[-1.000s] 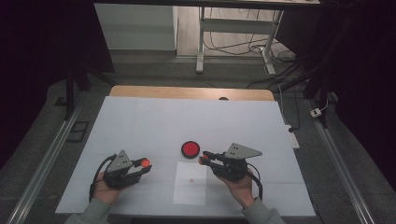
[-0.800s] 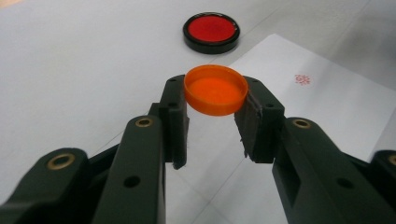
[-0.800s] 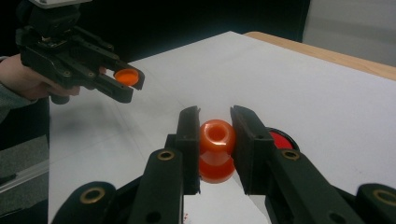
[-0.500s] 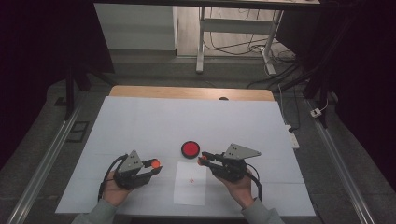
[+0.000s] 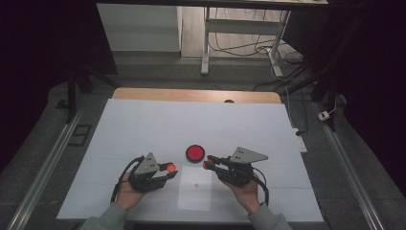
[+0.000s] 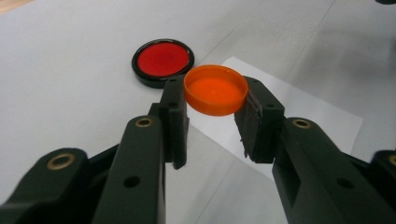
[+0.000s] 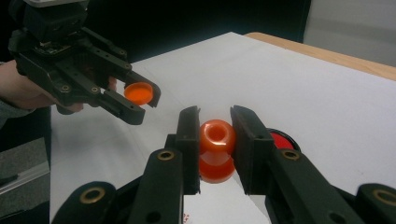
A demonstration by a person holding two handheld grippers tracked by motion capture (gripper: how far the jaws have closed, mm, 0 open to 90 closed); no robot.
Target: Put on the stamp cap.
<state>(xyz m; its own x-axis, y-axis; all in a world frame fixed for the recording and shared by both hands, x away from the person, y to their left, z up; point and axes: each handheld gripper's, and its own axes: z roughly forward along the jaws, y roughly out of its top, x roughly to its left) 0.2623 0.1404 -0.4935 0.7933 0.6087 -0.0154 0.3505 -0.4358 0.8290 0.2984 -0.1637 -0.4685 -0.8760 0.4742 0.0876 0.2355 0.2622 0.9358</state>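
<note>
Cap (image 6: 215,89) clamped, bottle (image 7: 216,150) clamped

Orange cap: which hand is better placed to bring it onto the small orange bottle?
Left. The left tool already grips the orange cap, open side up, while the right tool is occupied clamping the orange bottle upright.

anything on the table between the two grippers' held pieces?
High view: between orange cap and orange bottle lies only the white paper sheet's top edge; red-and-black disc sits just beyond.
</note>
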